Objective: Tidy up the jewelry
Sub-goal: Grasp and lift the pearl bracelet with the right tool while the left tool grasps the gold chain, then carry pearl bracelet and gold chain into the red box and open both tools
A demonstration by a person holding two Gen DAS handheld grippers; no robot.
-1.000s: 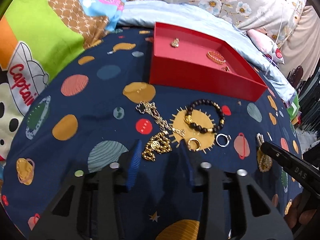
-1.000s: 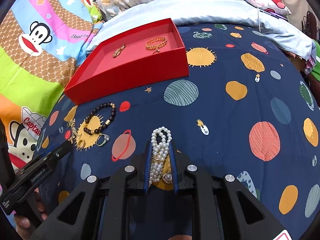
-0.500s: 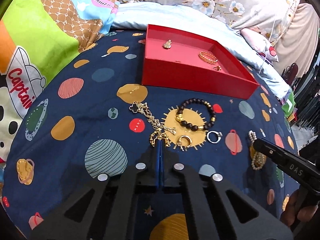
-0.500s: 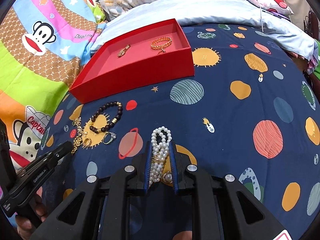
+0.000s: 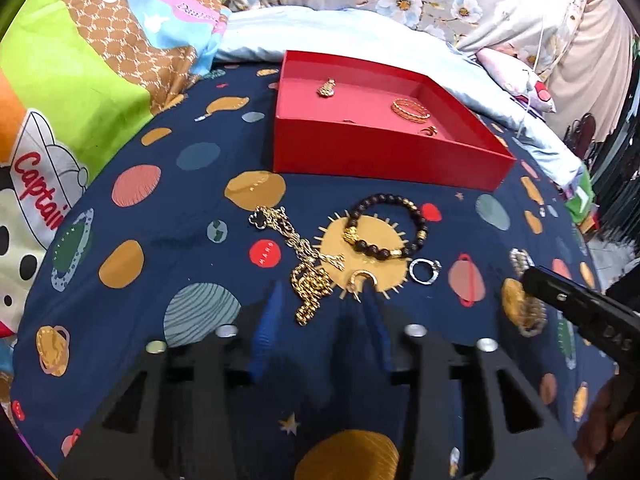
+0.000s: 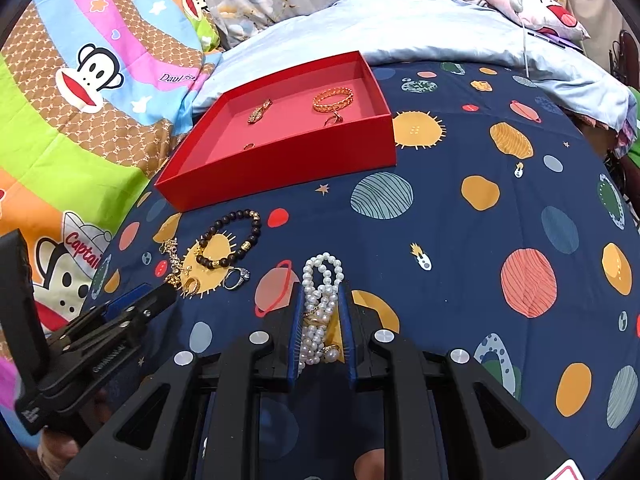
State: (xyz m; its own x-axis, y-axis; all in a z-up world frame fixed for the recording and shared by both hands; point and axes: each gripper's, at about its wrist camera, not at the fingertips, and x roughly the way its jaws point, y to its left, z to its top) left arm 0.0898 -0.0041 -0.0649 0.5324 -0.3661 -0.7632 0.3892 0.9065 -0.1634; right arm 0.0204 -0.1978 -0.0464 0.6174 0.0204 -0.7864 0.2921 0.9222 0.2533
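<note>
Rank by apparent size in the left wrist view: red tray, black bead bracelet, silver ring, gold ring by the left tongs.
1. red tray
2. black bead bracelet
3. silver ring and gold ring: look alike, so unranked.

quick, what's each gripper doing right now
left gripper: open, astride the gold chain necklace, not gripping.
right gripper: shut on the pearl necklace.

Tray (image 5: 384, 152) sits on bed (image 5: 160, 240), far side. Inside: bangle (image 5: 410, 110), pendant (image 5: 327, 88). Before tray: beaded bracelet (image 5: 386, 232); chain (image 5: 304, 256) to its left, two rings (image 5: 424, 271) nearer. Pearl strand (image 6: 320, 304) lies right of these.
</note>
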